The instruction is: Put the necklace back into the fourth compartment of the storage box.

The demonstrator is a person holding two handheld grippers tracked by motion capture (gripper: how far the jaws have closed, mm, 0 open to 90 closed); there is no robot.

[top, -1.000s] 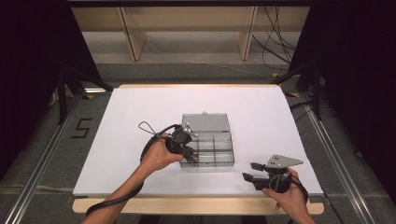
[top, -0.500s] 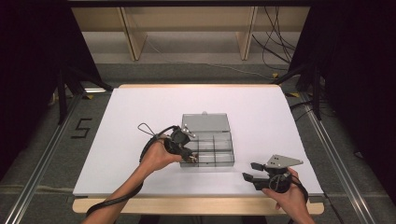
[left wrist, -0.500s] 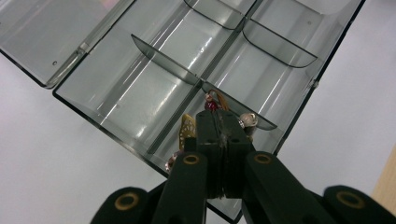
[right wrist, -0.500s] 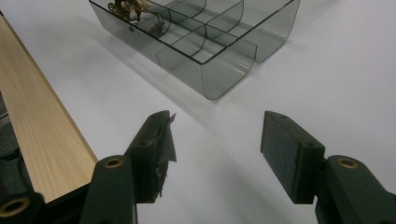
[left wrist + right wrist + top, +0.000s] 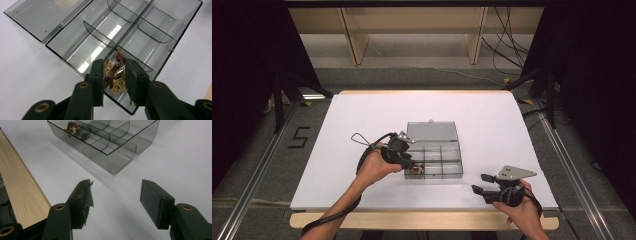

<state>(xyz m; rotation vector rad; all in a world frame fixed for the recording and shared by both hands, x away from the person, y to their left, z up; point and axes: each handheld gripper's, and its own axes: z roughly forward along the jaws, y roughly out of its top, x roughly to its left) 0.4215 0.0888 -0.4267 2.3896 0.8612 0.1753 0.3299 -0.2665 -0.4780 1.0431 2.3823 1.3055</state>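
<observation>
Jewellery, a small tangle of gold filigree and brown beads (image 5: 115, 76), lies in the near corner compartment of the smoky clear plastic divided box (image 5: 434, 159), directly between my left tool (image 5: 113, 75) pads; its jaws have just been opening and no longer press it. My right tool (image 5: 481, 184) hangs half-open, empty, over the white tabletop (image 5: 362, 115). No legible writing.

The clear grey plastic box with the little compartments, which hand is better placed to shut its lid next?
Probably the left. The left gripper hovers right over the clear grey plastic box, jaws just opened around the gold butterfly trinket. The right gripper waits open near the table's front edge.
</observation>
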